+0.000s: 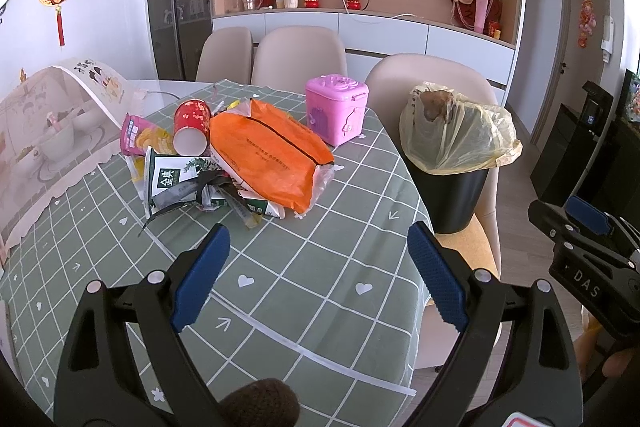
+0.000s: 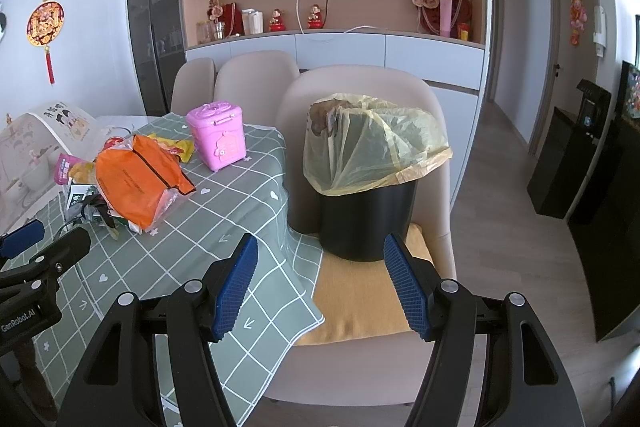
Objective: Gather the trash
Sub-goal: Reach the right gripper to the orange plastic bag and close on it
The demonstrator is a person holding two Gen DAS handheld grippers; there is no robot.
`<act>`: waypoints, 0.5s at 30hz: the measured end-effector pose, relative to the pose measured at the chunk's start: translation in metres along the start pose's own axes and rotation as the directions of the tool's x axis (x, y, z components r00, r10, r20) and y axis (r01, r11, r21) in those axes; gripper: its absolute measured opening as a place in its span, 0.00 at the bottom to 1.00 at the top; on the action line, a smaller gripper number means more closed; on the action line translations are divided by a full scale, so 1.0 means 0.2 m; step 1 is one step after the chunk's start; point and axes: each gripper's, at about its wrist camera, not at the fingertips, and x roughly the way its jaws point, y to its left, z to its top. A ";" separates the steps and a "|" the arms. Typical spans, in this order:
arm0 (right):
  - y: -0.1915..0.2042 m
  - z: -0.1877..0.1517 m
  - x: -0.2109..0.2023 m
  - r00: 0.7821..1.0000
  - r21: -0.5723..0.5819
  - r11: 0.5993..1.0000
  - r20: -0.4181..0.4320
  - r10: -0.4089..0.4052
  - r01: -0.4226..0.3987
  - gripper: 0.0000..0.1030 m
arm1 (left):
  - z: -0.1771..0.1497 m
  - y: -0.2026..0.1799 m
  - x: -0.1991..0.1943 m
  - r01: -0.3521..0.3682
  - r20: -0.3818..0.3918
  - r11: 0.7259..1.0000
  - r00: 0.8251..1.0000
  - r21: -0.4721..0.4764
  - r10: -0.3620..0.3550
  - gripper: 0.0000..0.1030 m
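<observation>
We hold both the left gripper (image 1: 318,269) and right gripper (image 2: 320,283) wide and empty; crumpled wrapper trash pile (image 1: 224,163) sits centre-left, black bag-lined bin (image 2: 368,187) mid-frame for easy dropping.

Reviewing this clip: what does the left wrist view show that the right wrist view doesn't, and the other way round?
Left wrist only: the red paper cup lying on its side with its open mouth showing, and the green-and-white carton in clear view at the front of the trash pile.

Right wrist only: the yellow cushion on the chair seat under the black bin, and the tablecloth's corner hanging off the table edge.

Both: the orange bag, the pink toy box, the bin's yellow liner, and each gripper with open, empty jaws.
</observation>
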 end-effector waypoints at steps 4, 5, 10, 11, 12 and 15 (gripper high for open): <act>0.00 0.01 0.03 1.000 -0.001 1.000 -0.013 -0.003 0.003 0.61 | 0.00 0.01 0.04 0.001 -0.019 1.000 1.000 -0.003 -0.001 0.84; 0.01 0.01 0.04 1.000 -0.001 1.000 -0.017 -0.002 0.002 0.61 | 0.00 0.02 0.05 0.003 -0.028 1.000 1.000 -0.004 -0.004 0.84; 0.04 0.01 0.11 0.999 -0.005 1.000 -0.052 0.004 -0.004 0.61 | 0.02 0.15 0.13 -0.005 -0.056 0.999 0.998 -0.046 0.002 0.84; 0.05 0.02 0.14 0.998 -0.009 1.000 -0.064 0.014 -0.015 0.61 | 0.03 0.18 0.15 -0.003 -0.064 0.999 0.998 -0.054 -0.001 0.85; 0.07 0.02 0.15 0.997 -0.014 1.000 -0.073 0.023 -0.024 0.60 | 0.04 0.23 0.18 0.000 -0.077 0.998 0.997 -0.060 -0.005 0.90; 0.13 0.03 0.22 0.991 -0.043 0.995 -0.105 0.080 -0.084 0.60 | 0.06 0.37 0.27 -0.013 -0.120 0.997 0.993 -0.075 0.003 0.91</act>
